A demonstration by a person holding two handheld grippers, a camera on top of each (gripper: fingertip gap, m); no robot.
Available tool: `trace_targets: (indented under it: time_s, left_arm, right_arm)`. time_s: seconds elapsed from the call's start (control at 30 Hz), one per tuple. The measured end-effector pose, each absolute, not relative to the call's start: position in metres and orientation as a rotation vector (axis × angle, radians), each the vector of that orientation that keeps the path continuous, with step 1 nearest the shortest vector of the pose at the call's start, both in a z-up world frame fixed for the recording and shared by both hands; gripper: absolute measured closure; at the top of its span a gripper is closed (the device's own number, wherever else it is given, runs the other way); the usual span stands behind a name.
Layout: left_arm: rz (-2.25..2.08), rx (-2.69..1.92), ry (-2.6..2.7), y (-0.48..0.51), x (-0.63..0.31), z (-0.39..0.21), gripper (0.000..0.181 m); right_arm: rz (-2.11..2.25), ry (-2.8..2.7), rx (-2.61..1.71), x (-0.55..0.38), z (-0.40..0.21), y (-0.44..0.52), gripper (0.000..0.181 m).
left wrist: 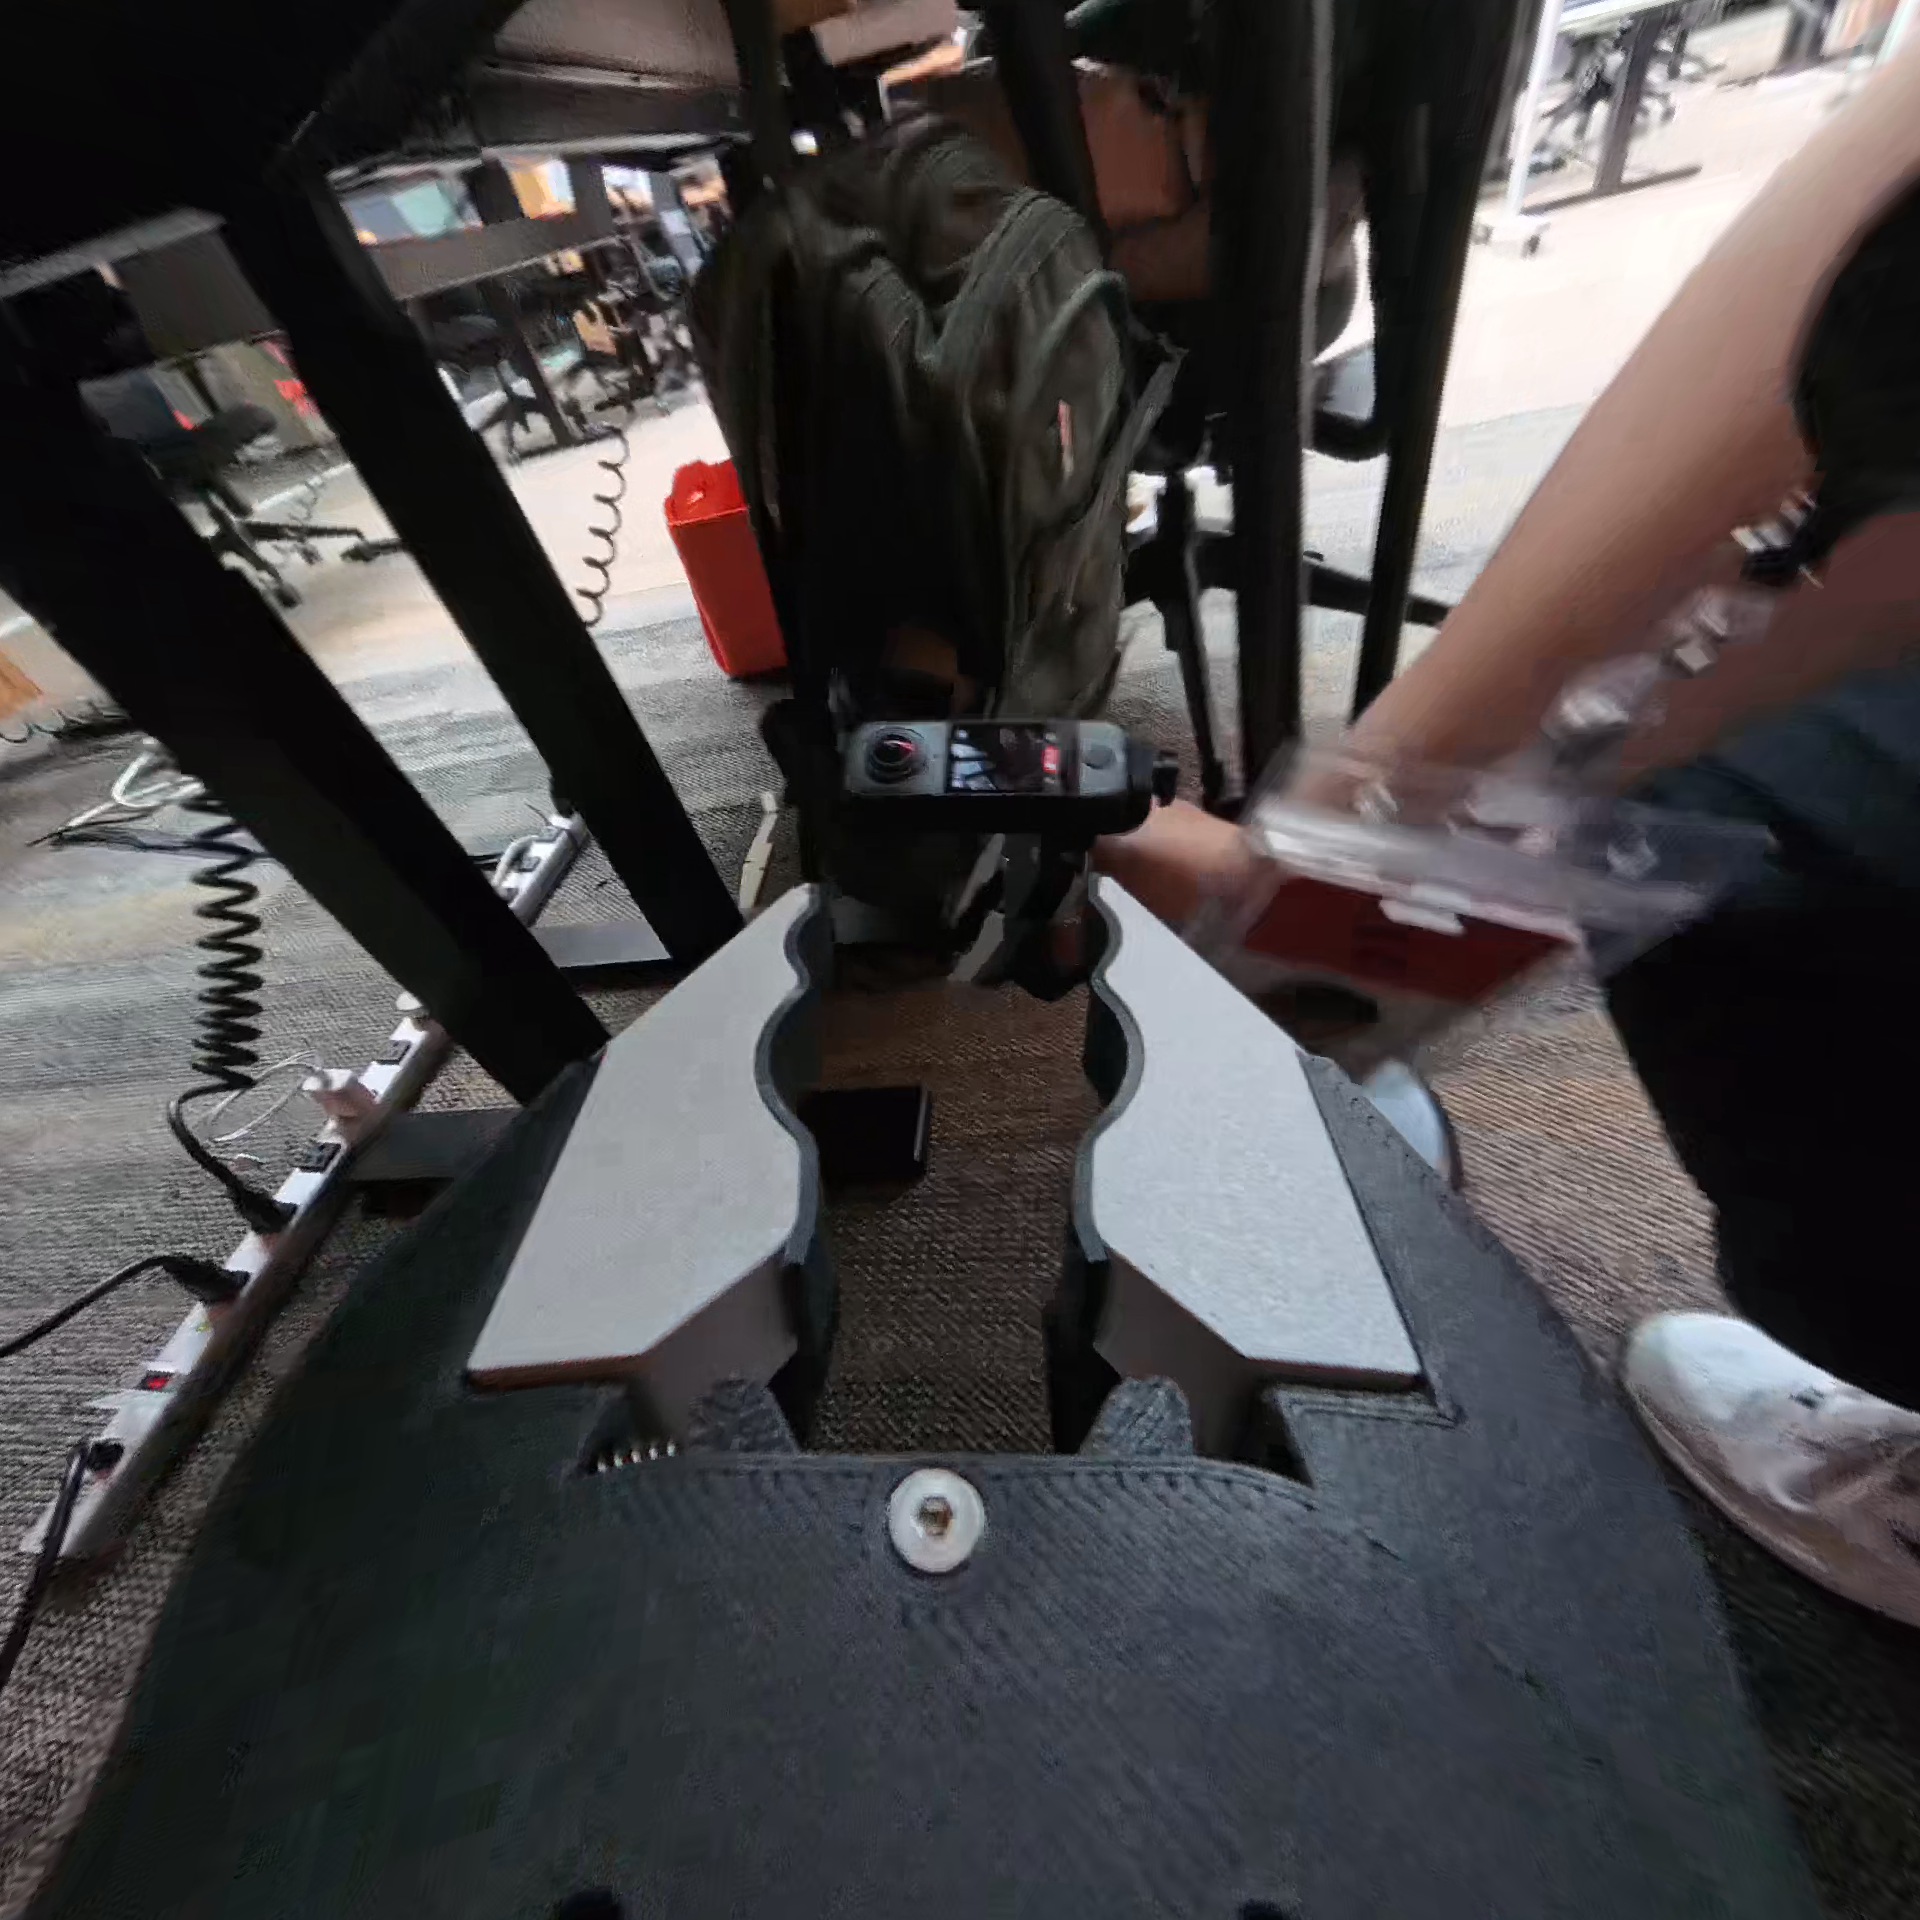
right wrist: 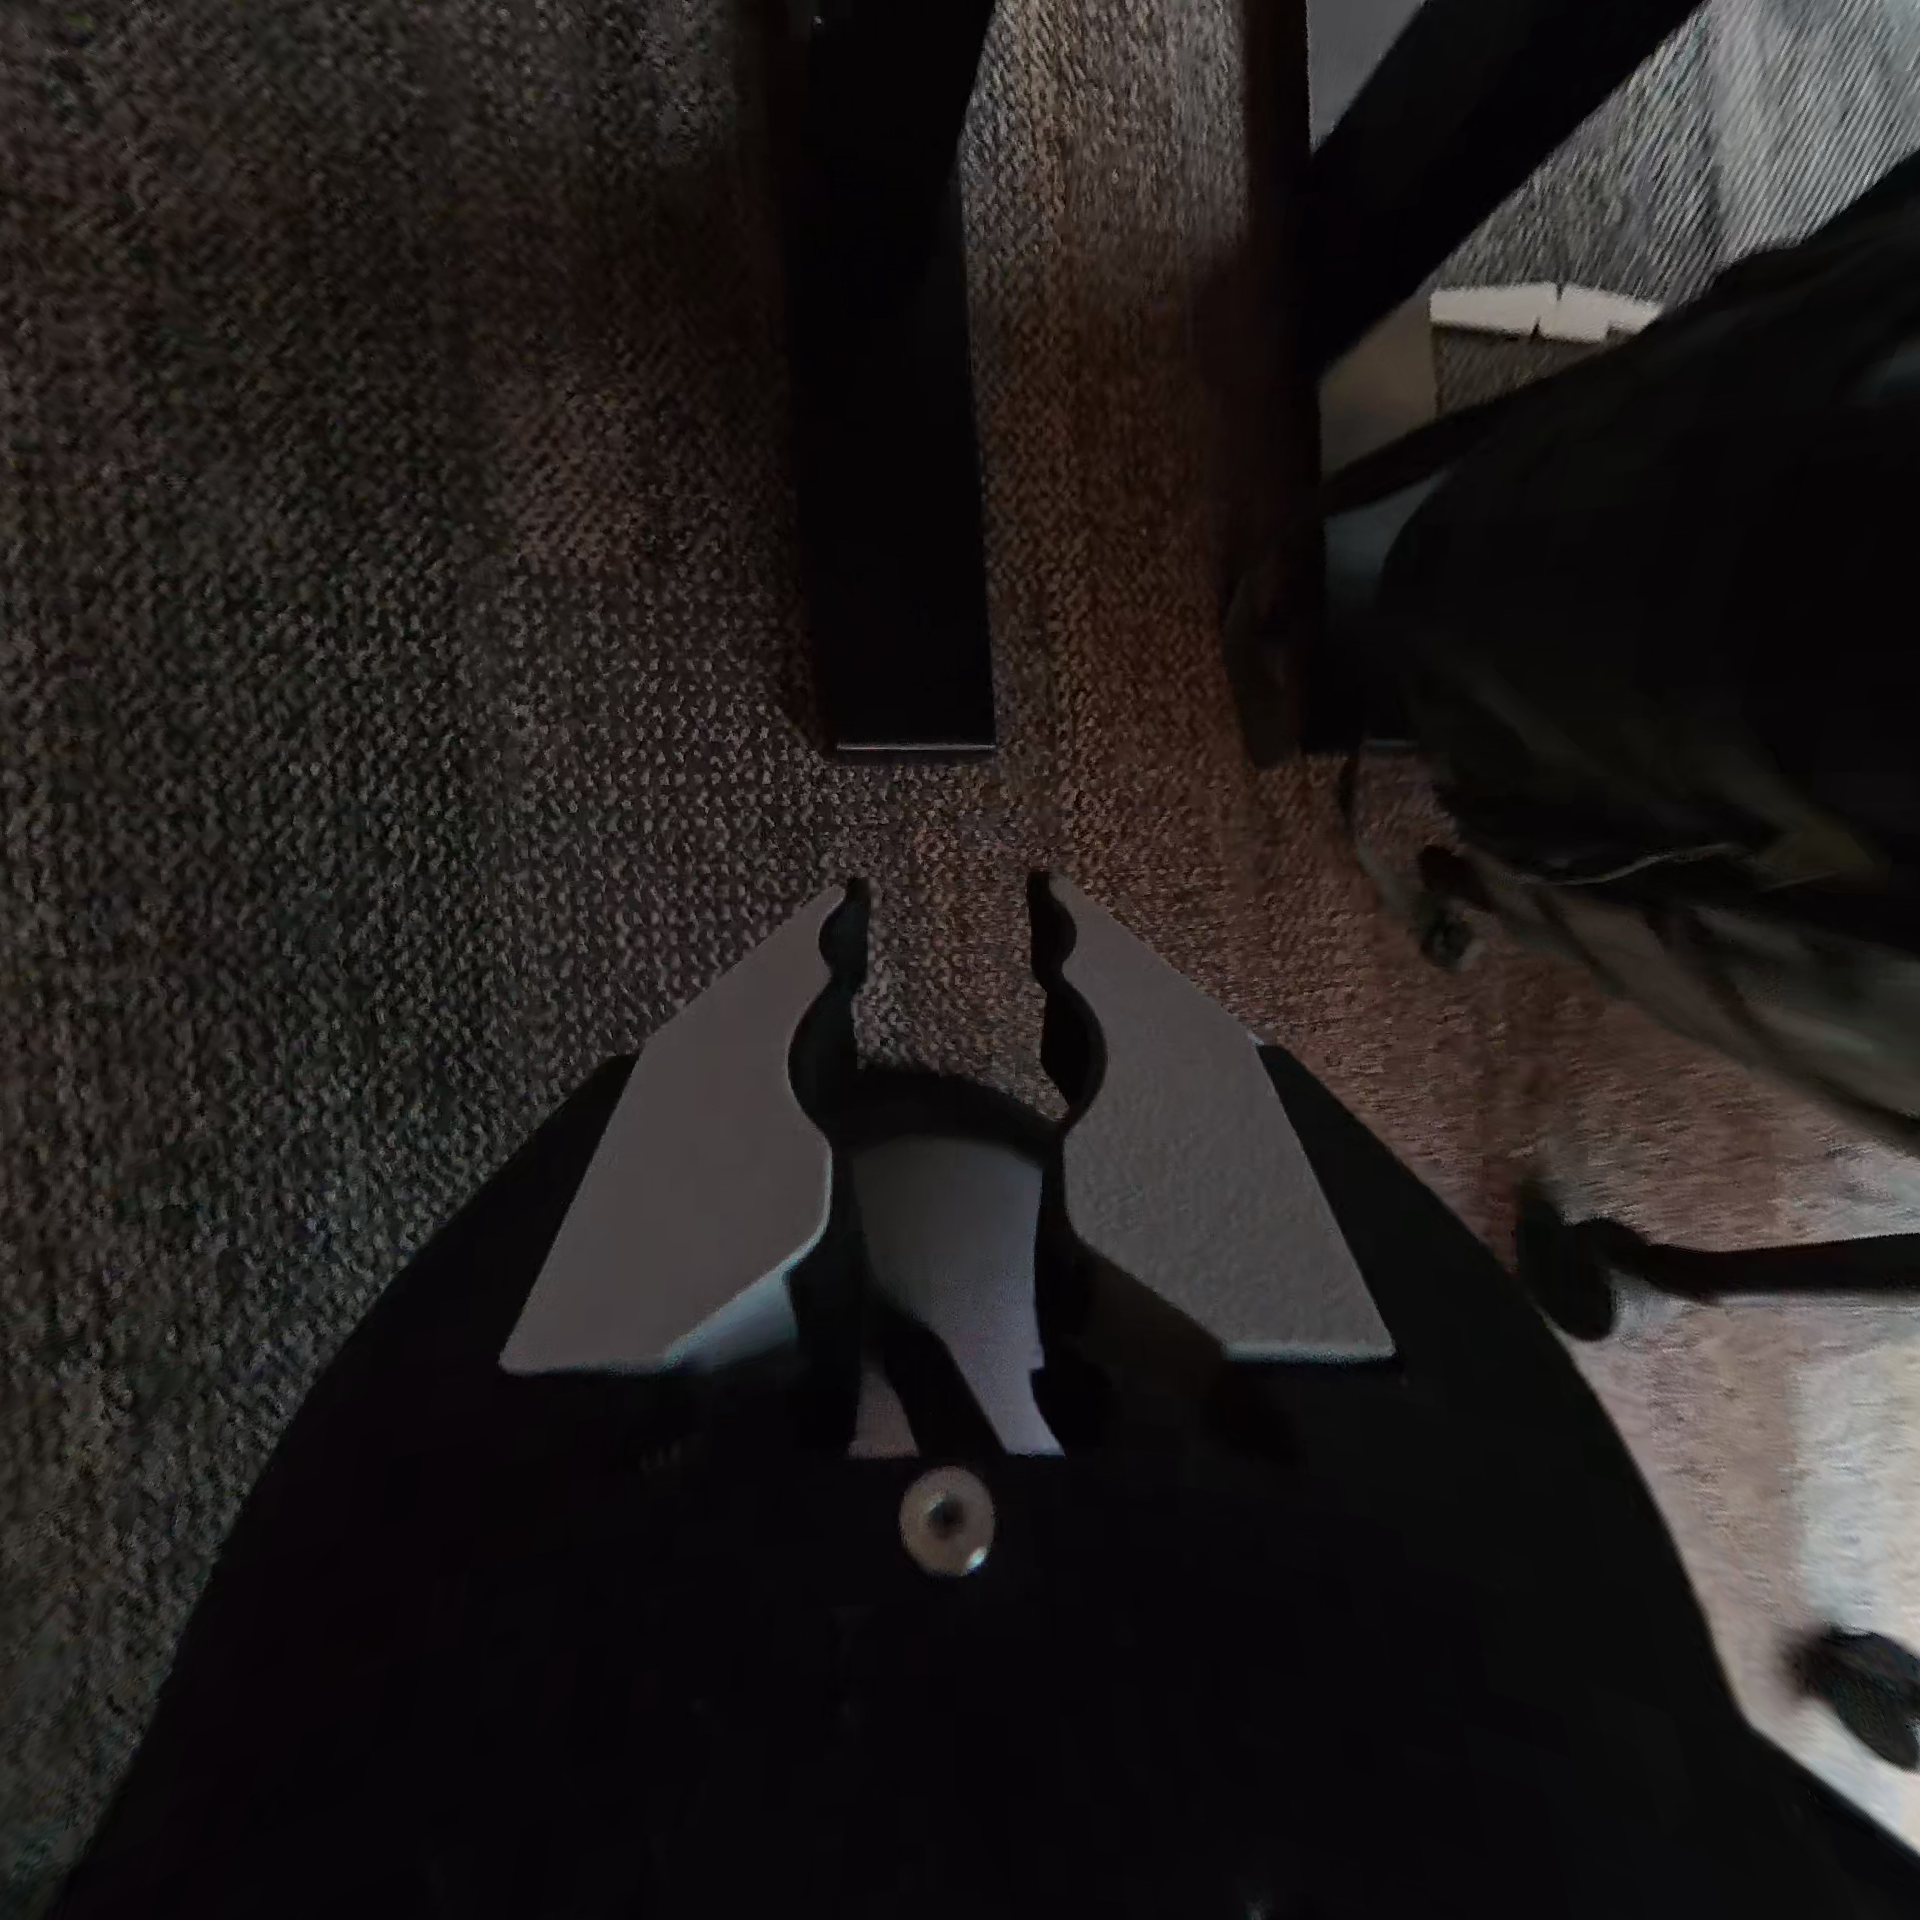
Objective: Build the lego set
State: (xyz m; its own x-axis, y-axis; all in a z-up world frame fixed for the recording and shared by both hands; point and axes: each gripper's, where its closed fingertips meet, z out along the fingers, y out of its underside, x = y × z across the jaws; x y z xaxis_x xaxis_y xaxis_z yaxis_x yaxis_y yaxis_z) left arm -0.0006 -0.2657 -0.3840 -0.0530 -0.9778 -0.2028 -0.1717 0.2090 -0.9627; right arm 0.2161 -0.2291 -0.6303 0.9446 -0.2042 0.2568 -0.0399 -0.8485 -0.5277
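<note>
**Fig. — Both claws low over carpet; lego set in a bare hand, off to the right of the L claw**

L wrist view: left claw (left wrist: 951, 935) released, jaws well apart, nothing between them; it points forward under a black-legged bench (left wrist: 416, 582), close above the carpet (left wrist: 935, 1288). The lego set (left wrist: 1423, 894), a clear bag w/ a red box or card inside (blurred, so contents not readable as bricks), sits in a person's bare hand (left wrist: 1174, 862) to the right of the claw tips and slightly beyond them; forearm (left wrist: 1621, 436) comes down from upper right. Bag's long axis seems to run roughly L–R across the view, tilted down to the right; blur makes this approx. A second camera unit (left wrist: 987, 774), prob. the other claw's, shows straight ahead, just beyond the L tips; dark backpack (left wrist: 935, 416) and red bin (left wrist: 722, 566) farther back; white shoe (left wrist: 1787, 1444) at lower right; power strip (left wrist: 312, 1153) at left.

R wrist view: right claw (right wrist: 945, 894) also released, gap between tips clear, carpet (right wrist: 416, 623) seen through it; a white, unidentified shape sits deep in the throat, not gripped by the tips; black bench leg (right wrist: 899, 468) straight ahead; lego set not in this view.

Key relation (judgement): set lies right of and near the L claw, which is the only claw seen close to it; task not yet begun, no bricks out; next move prob. needs the bag brought up onto the bench.
</note>
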Motion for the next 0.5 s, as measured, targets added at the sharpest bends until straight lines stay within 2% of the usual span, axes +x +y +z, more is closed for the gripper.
trace_targets:
  time_s: [0.03,0.2,0.3,0.37,0.5]
  left_arm:
    - [-0.984,-1.156,1.421,-0.255,0.003,-0.389,0.136]
    - [-1.054,-1.169,1.378,-0.232,0.025,-0.418,0.136]
    - [-1.125,-1.166,1.346,-0.231,0.038,-0.421,0.136]
    - [-1.183,-1.192,1.292,-0.229,0.043,-0.418,0.136]
    - [-1.284,-1.242,1.267,-0.229,0.048,-0.414,0.135]
  right_arm:
    - [-0.401,0.218,-2.553,0.219,-0.640,-0.227,0.149]
    - [-0.360,0.421,-2.435,0.256,-0.668,-0.214,0.147]
    - [-0.349,0.401,-2.360,0.276,-0.686,-0.201,0.159]
    - [-0.422,0.381,-2.319,0.291,-0.699,-0.197,0.166]
    - [-0.681,0.281,-2.437,0.317,-0.734,-0.203,0.164]
